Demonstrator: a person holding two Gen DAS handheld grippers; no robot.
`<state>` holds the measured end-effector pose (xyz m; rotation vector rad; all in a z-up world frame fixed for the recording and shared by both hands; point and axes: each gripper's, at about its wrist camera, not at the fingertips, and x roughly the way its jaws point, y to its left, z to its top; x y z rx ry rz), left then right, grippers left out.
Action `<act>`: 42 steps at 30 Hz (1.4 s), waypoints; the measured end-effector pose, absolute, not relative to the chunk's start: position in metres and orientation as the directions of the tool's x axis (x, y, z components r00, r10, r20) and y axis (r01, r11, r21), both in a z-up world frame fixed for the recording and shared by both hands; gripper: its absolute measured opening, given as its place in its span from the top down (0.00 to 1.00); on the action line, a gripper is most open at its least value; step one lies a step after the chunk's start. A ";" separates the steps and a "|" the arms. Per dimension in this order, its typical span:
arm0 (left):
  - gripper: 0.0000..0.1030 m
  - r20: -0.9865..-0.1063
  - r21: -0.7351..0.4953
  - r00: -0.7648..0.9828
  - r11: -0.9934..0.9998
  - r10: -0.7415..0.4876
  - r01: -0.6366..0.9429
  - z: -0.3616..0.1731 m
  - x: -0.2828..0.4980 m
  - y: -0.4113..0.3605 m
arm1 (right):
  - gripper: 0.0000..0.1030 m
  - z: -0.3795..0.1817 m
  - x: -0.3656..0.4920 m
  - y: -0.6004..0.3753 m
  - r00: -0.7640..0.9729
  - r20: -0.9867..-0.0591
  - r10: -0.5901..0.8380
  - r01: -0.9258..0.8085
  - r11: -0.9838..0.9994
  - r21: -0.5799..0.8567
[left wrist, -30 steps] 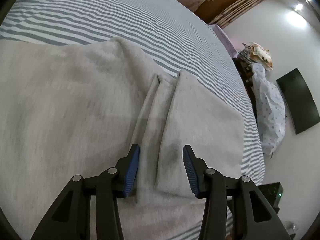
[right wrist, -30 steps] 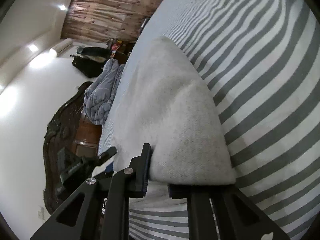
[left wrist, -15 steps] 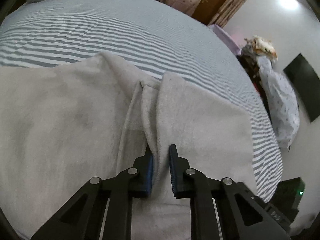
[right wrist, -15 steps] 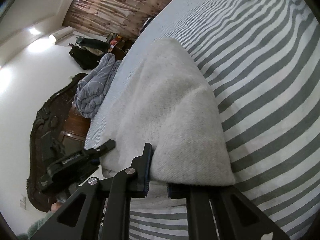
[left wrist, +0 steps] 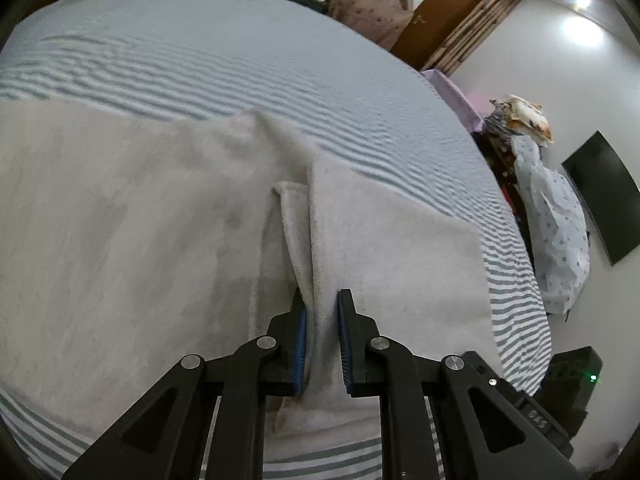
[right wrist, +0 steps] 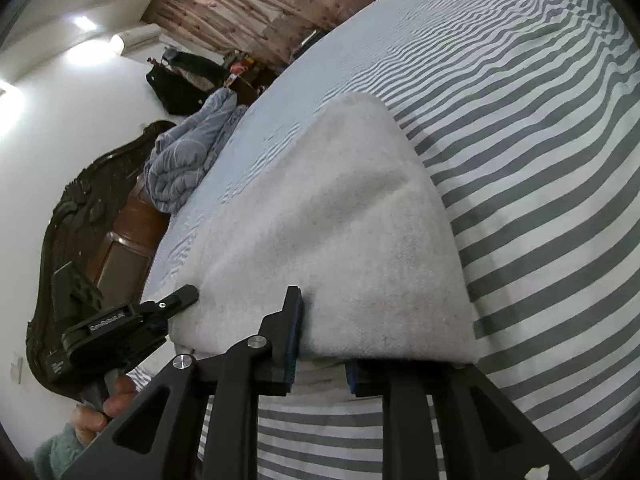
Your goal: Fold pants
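Both tools clamped on light grey pants (left wrist: 140, 240) lying on striped bed sheet (left wrist: 240, 68).

L tool (left wrist: 322, 340): blue pads (left wrist: 301, 344) pinch a raised fold ridge of the fabric, jaws nearly shut w/ cloth between. R tool (right wrist: 322, 350): jaws grip the near edge of the folded pants (right wrist: 340, 240); upper finger pad (right wrist: 294, 336) on top of the fabric, lower one hidden under it. L tool also seen in R view (right wrist: 132, 320), at the pants' edge, held by a hand (right wrist: 100, 408). Pants sit near the bed's front edge, sheet (right wrist: 540, 160) bare beyond. Crumpled blue blanket (right wrist: 188, 160) at headboard (right wrist: 80, 220). No containers seen in either view.
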<state>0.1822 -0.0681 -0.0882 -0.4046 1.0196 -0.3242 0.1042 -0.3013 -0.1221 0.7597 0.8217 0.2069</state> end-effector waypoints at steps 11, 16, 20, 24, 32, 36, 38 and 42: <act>0.82 -0.783 -0.414 0.477 0.907 -0.400 0.080 -0.110 0.183 -0.081 | 0.82 -0.130 0.100 -0.303 0.643 -0.615 0.456 0.132 0.725 0.676; 0.80 -0.769 -0.489 0.454 0.872 -0.449 0.035 -0.114 0.185 -0.070 | 0.82 -0.137 0.095 -0.307 0.640 -0.609 0.468 0.141 0.707 0.693; 0.79 -0.779 -0.471 0.448 0.881 -0.440 0.047 -0.111 0.182 -0.071 | 0.78 -0.135 0.088 -0.305 0.624 -0.628 0.465 0.168 0.705 0.689; 0.76 -0.799 -0.413 0.449 0.908 -0.400 0.073 -0.102 0.175 -0.076 | 0.71 -0.123 0.076 -0.297 0.589 -0.684 0.430 0.176 0.758 0.628; 0.68 -0.716 -0.178 0.648 0.966 -0.258 0.189 -0.059 0.145 -0.095 | 0.68 -0.091 0.049 -0.273 0.490 -0.790 0.369 0.090 0.880 0.467; 0.60 -0.687 -0.122 0.668 0.952 -0.286 0.281 -0.055 0.144 -0.115 | 0.69 -0.052 0.058 -0.274 0.582 -0.772 0.254 0.049 0.937 0.345; 0.60 -0.698 -0.098 0.655 0.945 -0.288 0.311 -0.061 0.146 -0.126 | 0.71 -0.038 0.078 -0.278 0.626 -0.753 0.203 0.045 0.955 0.294; 0.60 -0.742 -0.062 0.614 0.939 -0.270 0.338 -0.080 0.151 -0.138 | 0.77 -0.034 0.137 -0.289 0.627 -0.765 0.147 0.043 0.974 0.222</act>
